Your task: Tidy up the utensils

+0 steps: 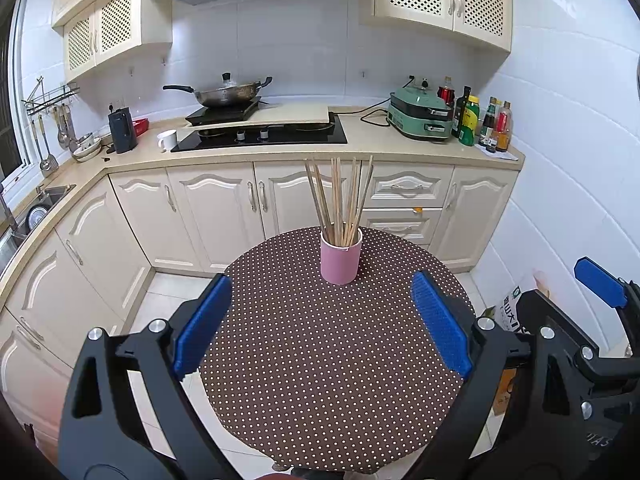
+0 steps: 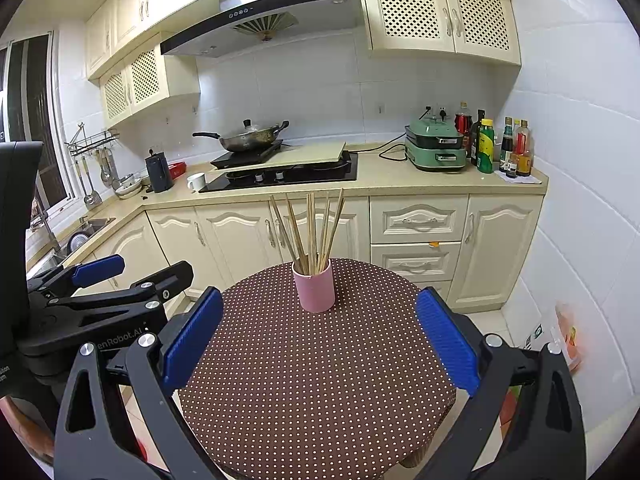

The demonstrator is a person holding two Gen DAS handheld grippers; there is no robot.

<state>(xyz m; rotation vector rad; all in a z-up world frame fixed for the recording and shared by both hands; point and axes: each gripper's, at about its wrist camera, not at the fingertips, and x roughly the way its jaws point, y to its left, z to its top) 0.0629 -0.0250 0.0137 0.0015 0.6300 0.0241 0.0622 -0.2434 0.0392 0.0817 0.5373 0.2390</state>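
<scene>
A pink cup [image 1: 341, 258] stands upright at the far side of a round table with a brown polka-dot cloth [image 1: 320, 360]. Several wooden chopsticks [image 1: 340, 200] stand in it, fanned out. The cup [image 2: 314, 288] and chopsticks [image 2: 312, 232] show the same way in the right wrist view, on the table [image 2: 316, 380]. My left gripper [image 1: 322, 320] is open and empty, held above the table's near half, short of the cup. My right gripper [image 2: 320, 338] is open and empty, likewise short of the cup. Each gripper shows at the edge of the other's view.
Behind the table runs a kitchen counter [image 1: 360, 140] with a hob [image 1: 260, 136], a wok [image 1: 228, 94], a white mug [image 1: 168, 140], a green appliance [image 1: 420, 118] and bottles [image 1: 480, 124]. Cream cabinets [image 1: 224, 208] stand below, a sink [image 1: 36, 208] at left, white tiled wall at right.
</scene>
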